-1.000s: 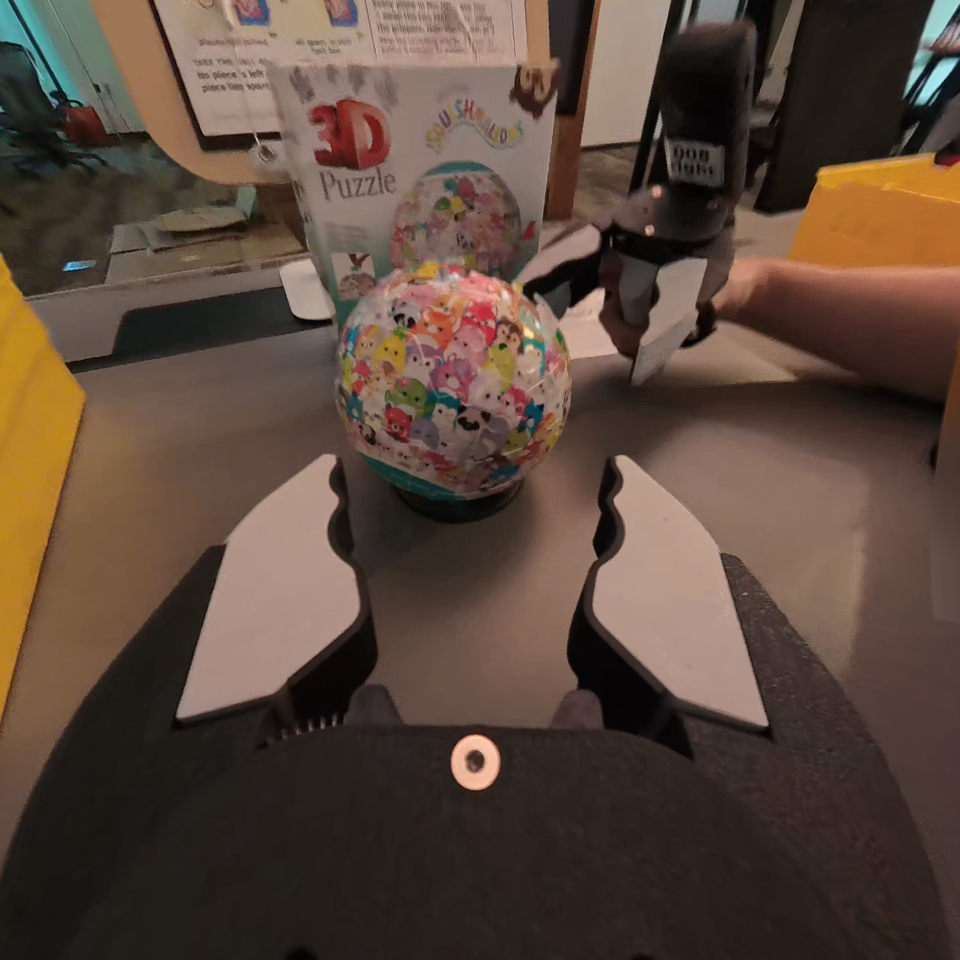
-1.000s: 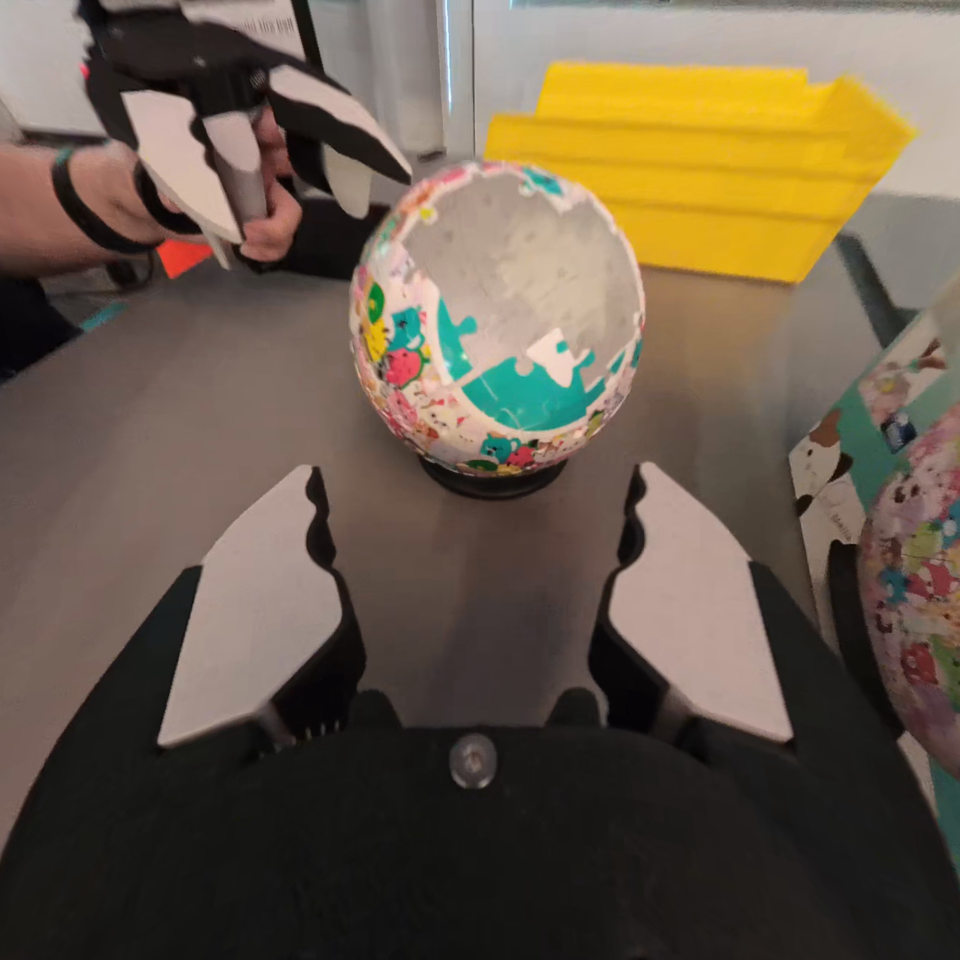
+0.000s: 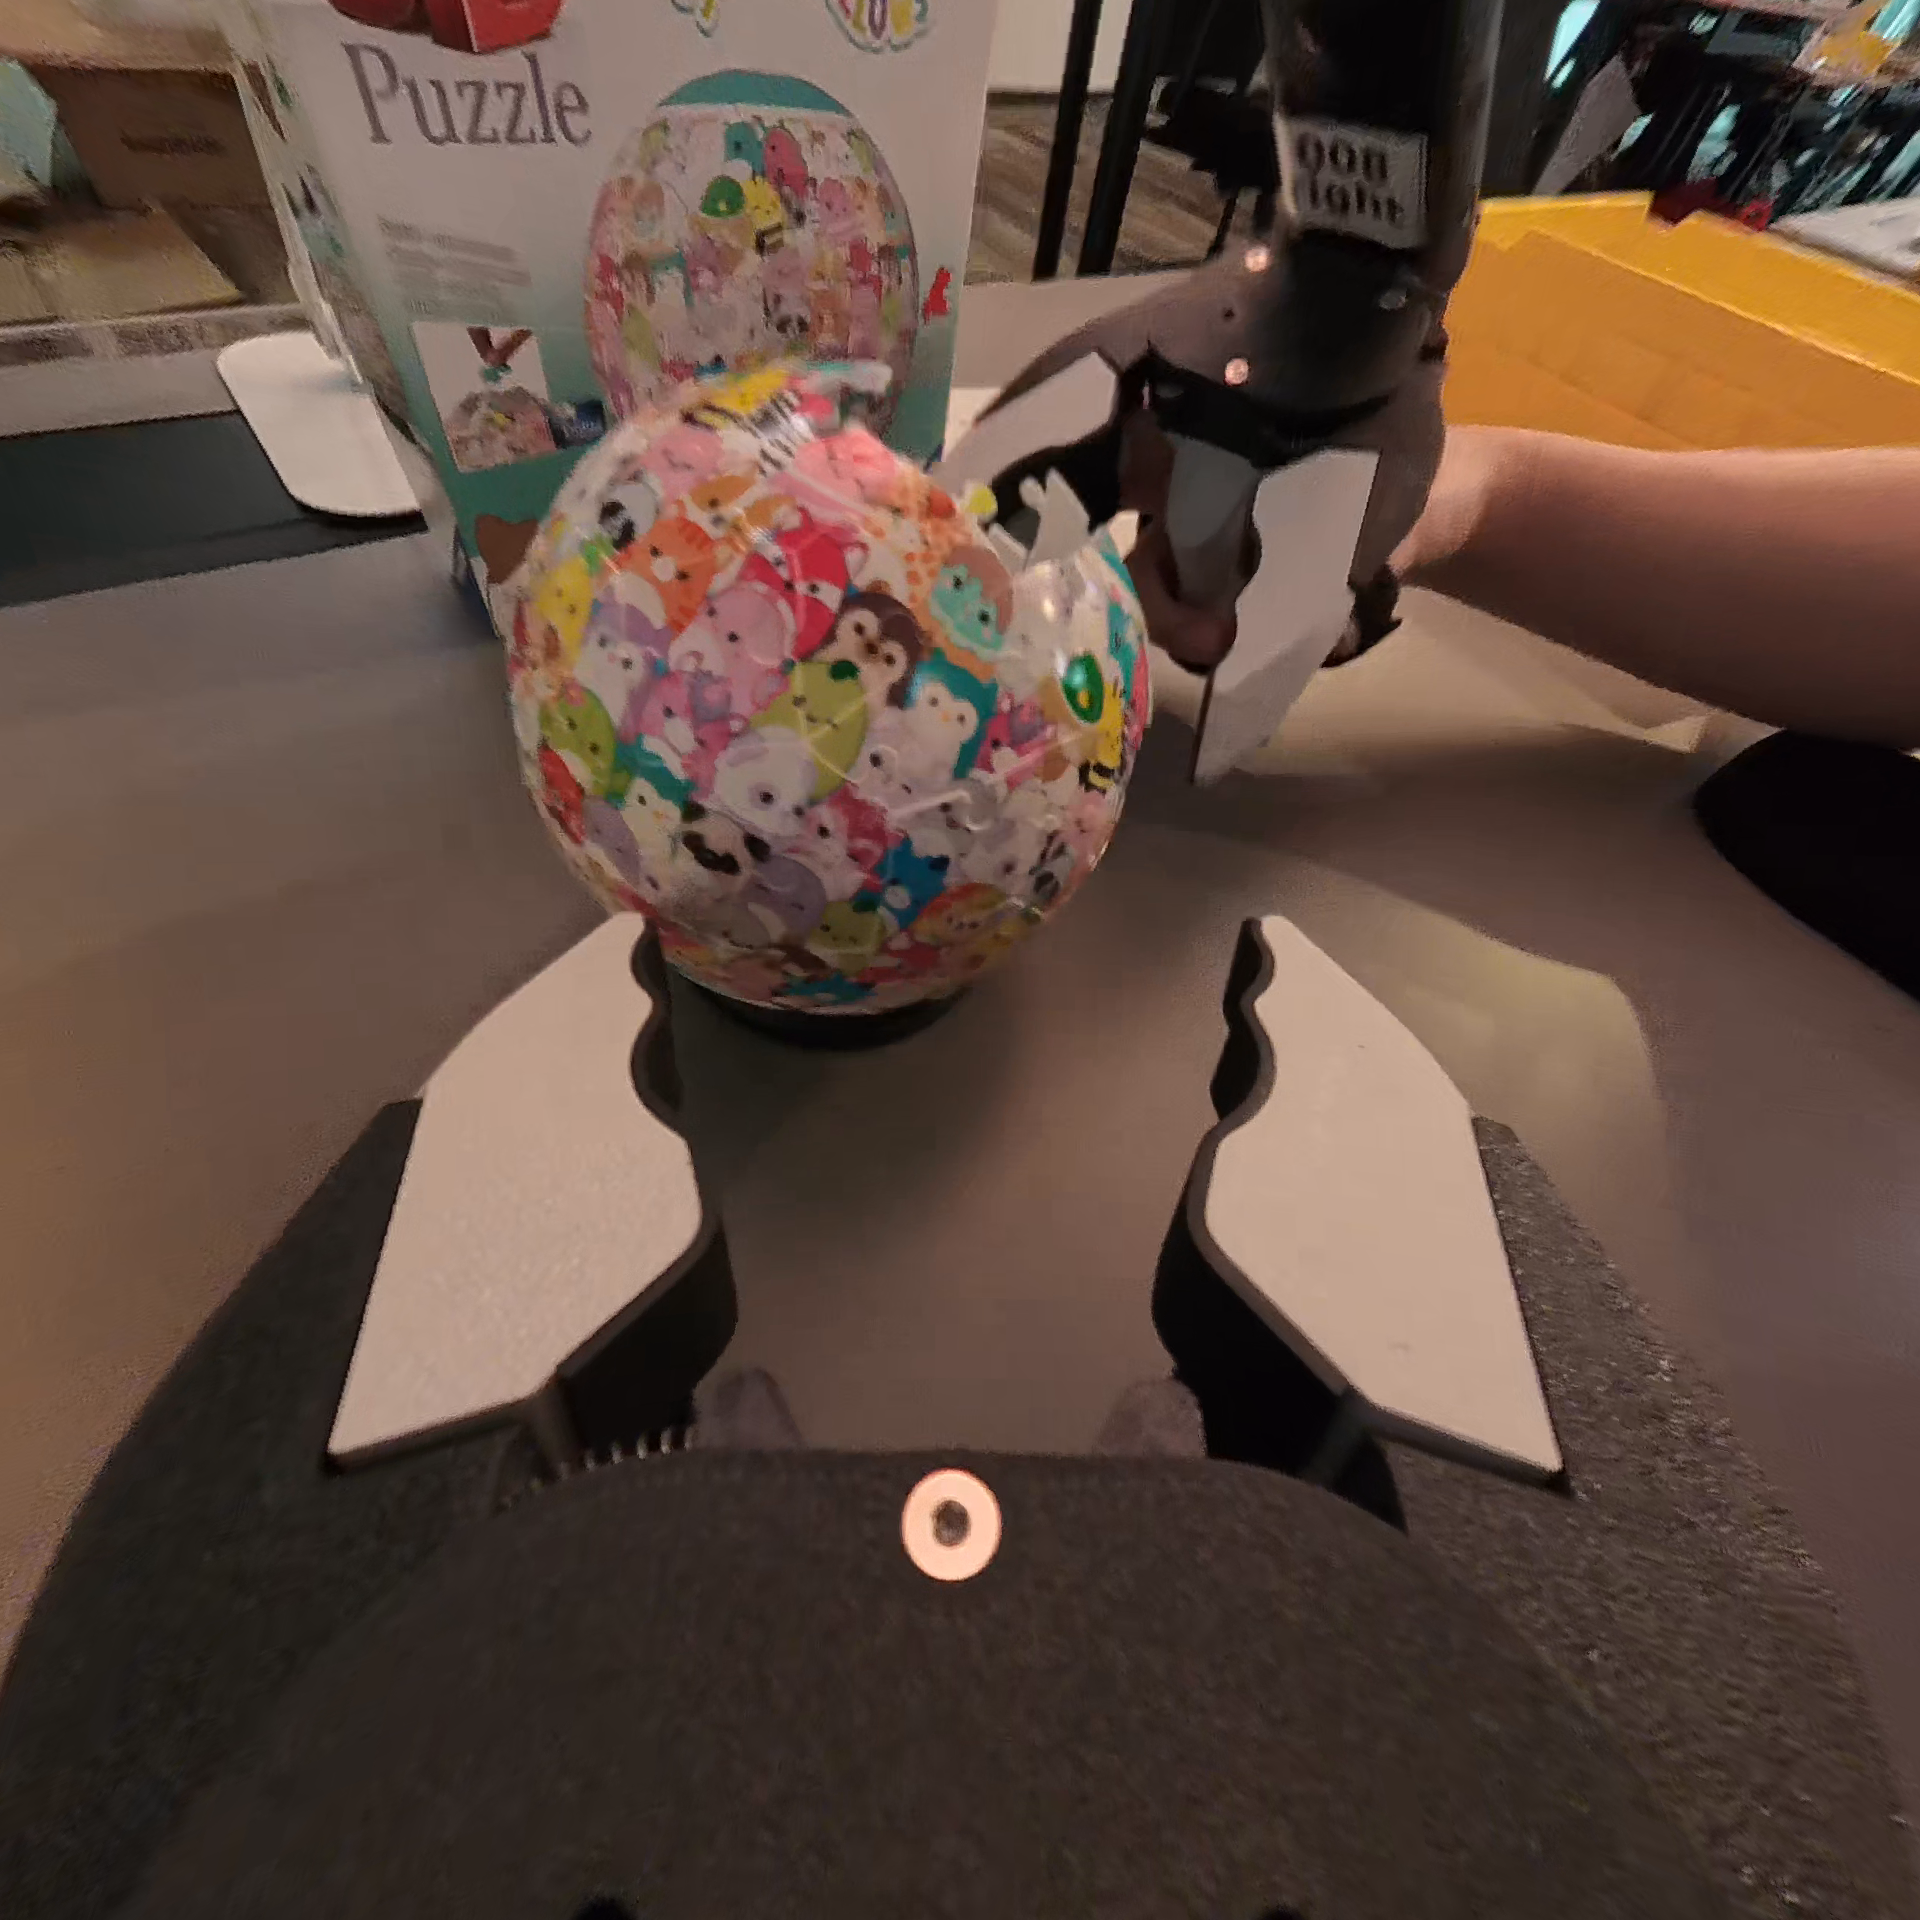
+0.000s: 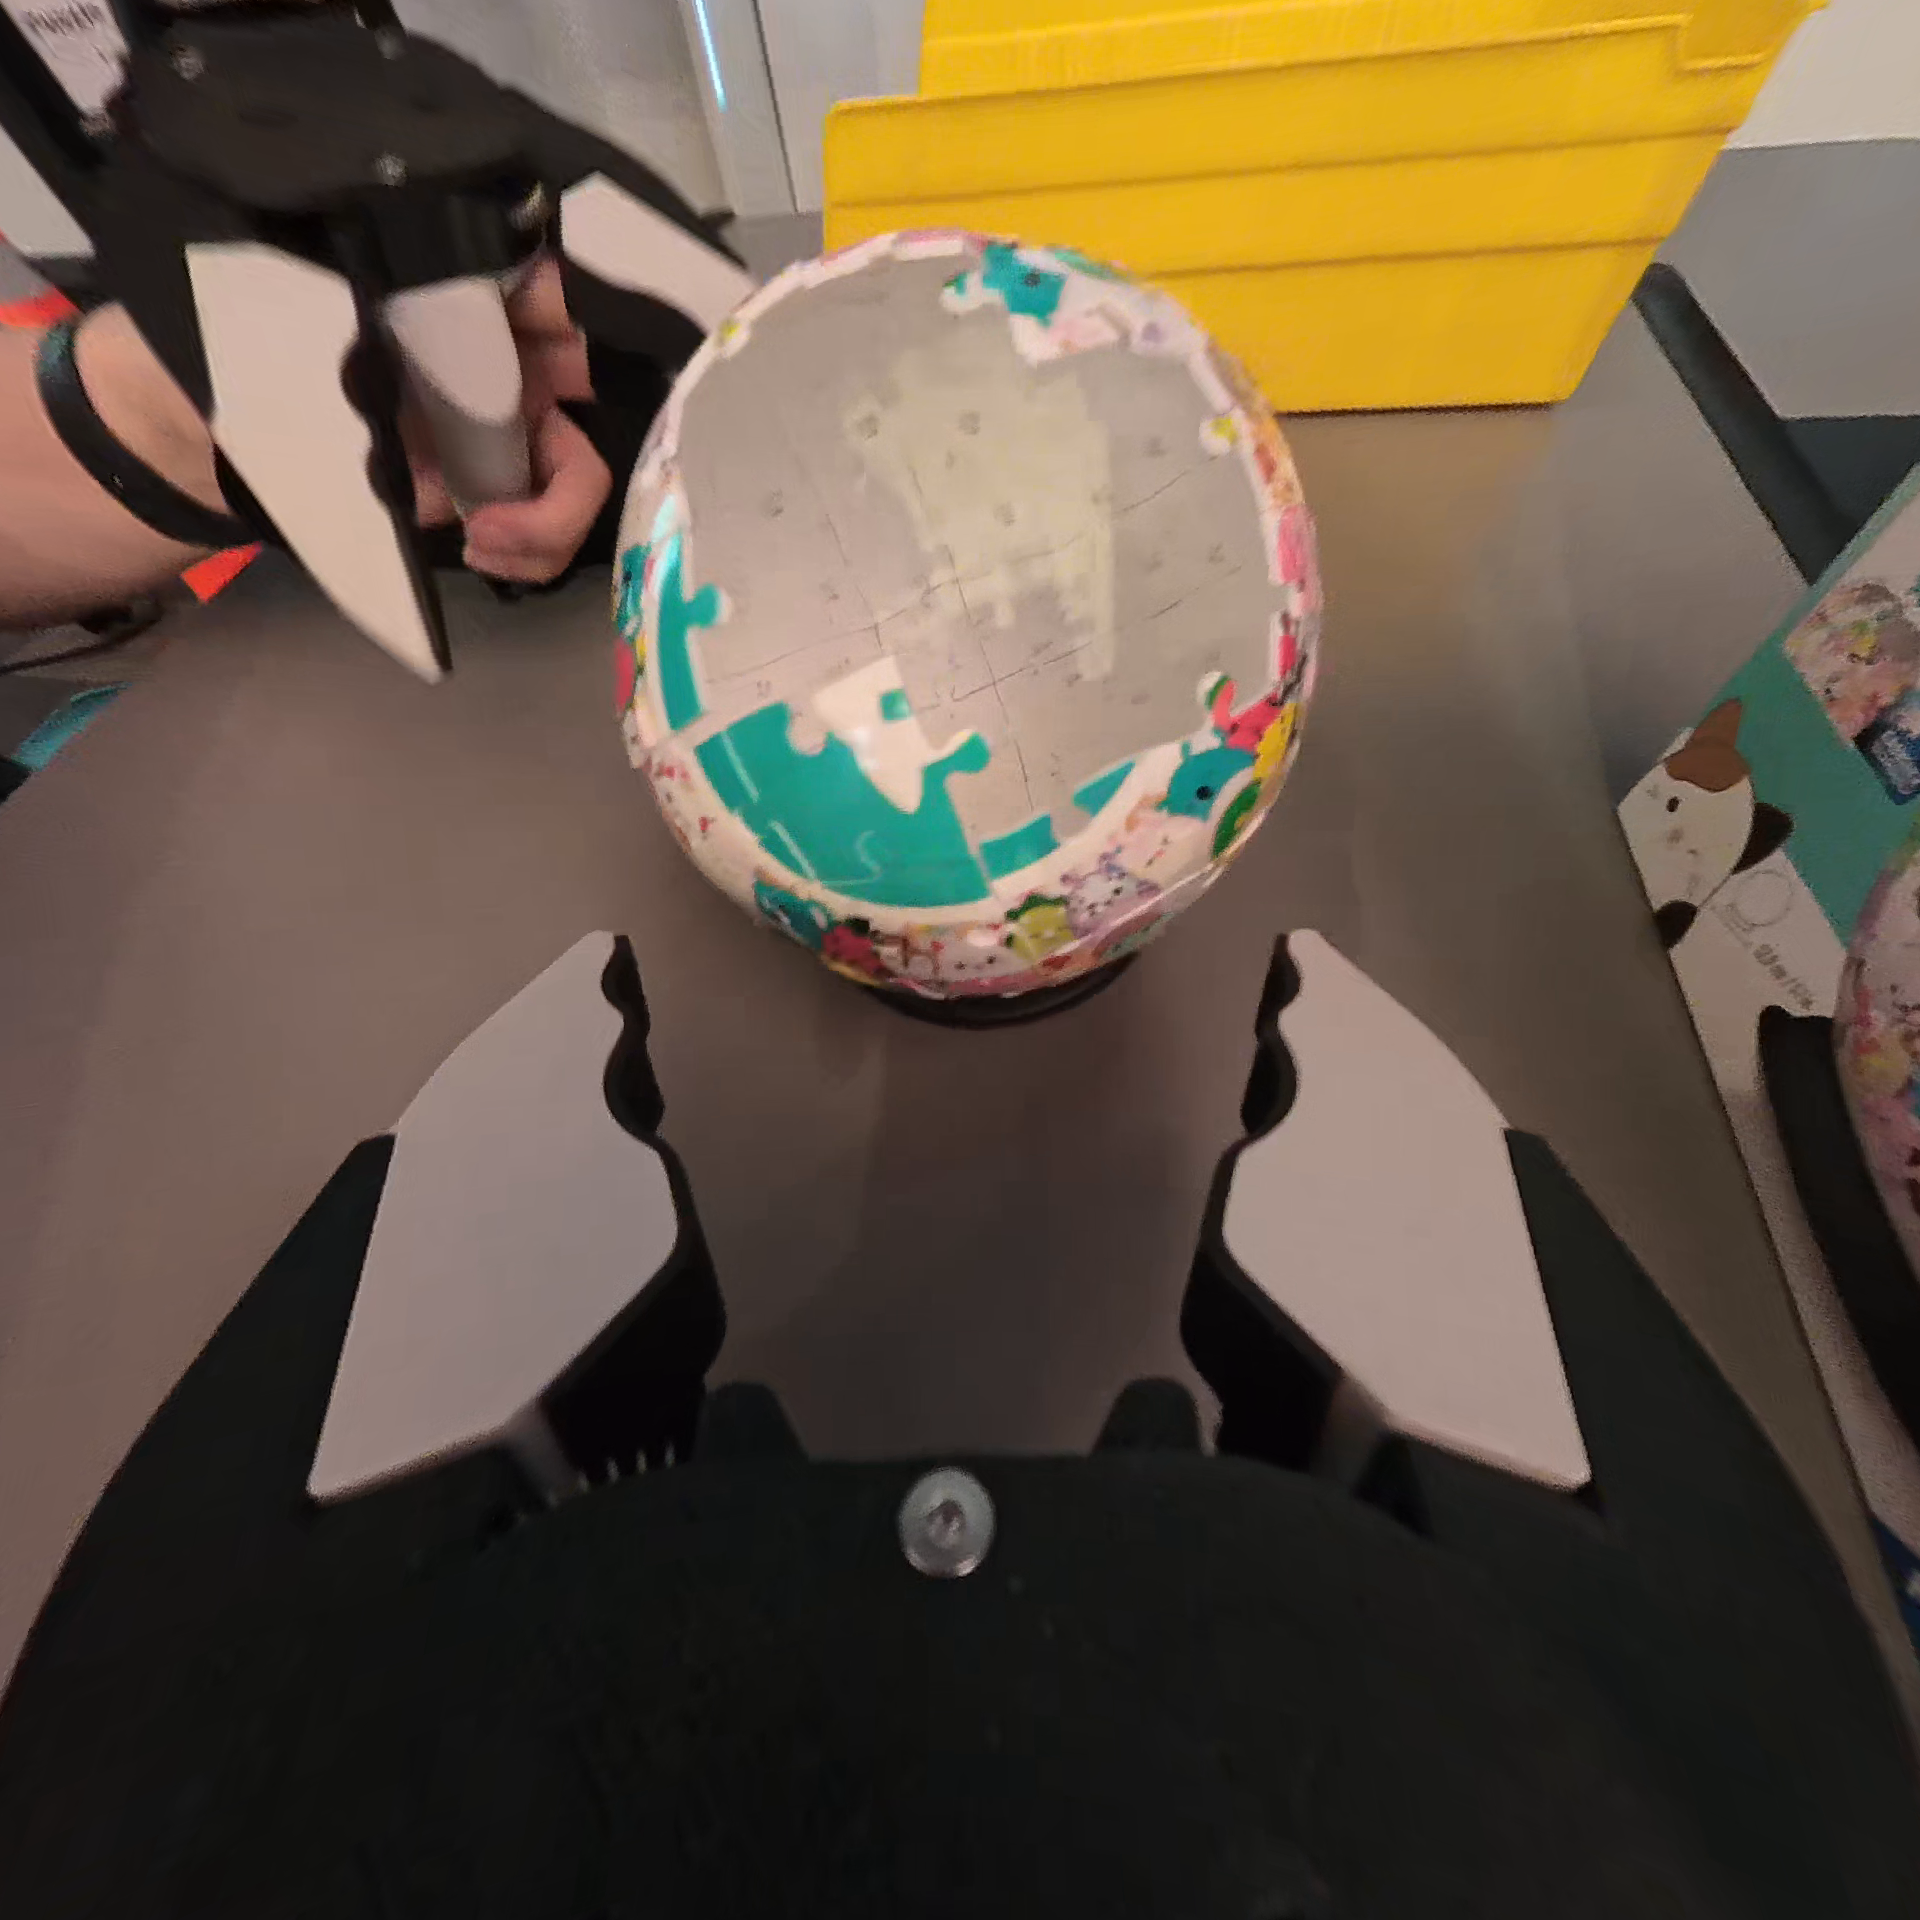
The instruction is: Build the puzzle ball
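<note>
The puzzle ball (image 3: 826,707) sits on a small dark stand (image 3: 842,1023) in the middle of the grey tabletop (image 3: 260,831). From the left side its skin is a full patchwork of bright cartoon animals; from the right wrist view a big hole gapes in it (image 4: 966,582), showing the pale inside of the shell and some teal pieces low down.

The left gripper (image 3: 935,1039) is low over the tabletop just in front of the ball, its 2 fingers spread wide and holding nothing; its left fingertip (image 3: 613,956) is right beside the stand, and I cannot tell if they touch. The right gripper (image 4: 940,997) comes at the ball from the open side, also spread wide and empty, its tips just short of the stand (image 4: 997,1003).

Behind the ball stands the puzzle box (image 3: 665,208), upright and close enough that the ball hides its lower part. A flat white piece (image 3: 312,426) lies on a dark mat beside the box. Stacked yellow bins (image 4: 1278,208) stand on the tabletop beyond the ball in the right wrist view. A person's bare forearm (image 3: 1662,582) reaches in behind the right gripper, and a dark strap circles the wrist (image 4: 94,436) behind the left one
</note>
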`<state>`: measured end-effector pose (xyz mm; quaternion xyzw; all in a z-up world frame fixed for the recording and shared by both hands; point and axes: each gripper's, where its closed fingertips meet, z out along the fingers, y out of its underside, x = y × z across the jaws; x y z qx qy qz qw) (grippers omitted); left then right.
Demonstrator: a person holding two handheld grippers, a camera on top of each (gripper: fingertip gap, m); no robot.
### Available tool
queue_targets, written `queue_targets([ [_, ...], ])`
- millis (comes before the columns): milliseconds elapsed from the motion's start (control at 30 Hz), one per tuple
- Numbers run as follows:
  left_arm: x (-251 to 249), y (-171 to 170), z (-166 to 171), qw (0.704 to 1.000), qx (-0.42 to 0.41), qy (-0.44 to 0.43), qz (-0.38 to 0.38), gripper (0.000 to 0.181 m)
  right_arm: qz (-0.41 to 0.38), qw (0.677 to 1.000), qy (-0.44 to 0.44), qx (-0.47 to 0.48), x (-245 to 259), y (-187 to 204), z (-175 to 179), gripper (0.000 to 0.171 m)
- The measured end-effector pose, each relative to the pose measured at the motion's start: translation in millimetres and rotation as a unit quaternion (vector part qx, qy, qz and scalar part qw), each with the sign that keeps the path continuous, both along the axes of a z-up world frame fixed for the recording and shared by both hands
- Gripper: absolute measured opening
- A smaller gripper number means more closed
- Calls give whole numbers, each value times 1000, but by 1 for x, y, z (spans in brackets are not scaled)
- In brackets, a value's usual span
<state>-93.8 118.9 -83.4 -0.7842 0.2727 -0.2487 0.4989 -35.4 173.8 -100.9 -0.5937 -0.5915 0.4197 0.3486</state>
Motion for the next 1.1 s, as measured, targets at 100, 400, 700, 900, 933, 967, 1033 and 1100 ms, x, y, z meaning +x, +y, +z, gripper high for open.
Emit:
queue_targets([
  [100, 4, 4, -4, 1000, 15, 16, 5, 105, 30, 999, 18, -26, -6, -8, 4, 113],
  [400, -2, 27, 4, 999, 8, -15, -30, 108, -13, 1000, -12, -17, 0, -22, -2, 113],
  [700, -18, 22, -3, 999, 21, 10, -41, 103, -46, 998, -39, 19, -1, 0, -10, 114],
  [900, -18, 27, -11, 996, 23, 54, -60, 100, -24, 999, -32, 32, -15, 4, -11, 113],
  [933, -17, 27, -11, 996, 23, 58, -68, 98, -23, 999, -30, 33, -17, 3, -11, 112],
  [967, -17, 27, -11, 995, 23, 64, -77, 93, -25, 999, -29, 29, -19, 2, -10, 111],
  [1033, -17, 28, -13, 993, 17, 72, -89, 89, -35, 999, -26, 17, -23, 1, -8, 111],
  [1100, -17, 31, -13, 994, 14, 65, -92, 90, -49, 998, -30, -2, -24, 1, -7, 111],
])
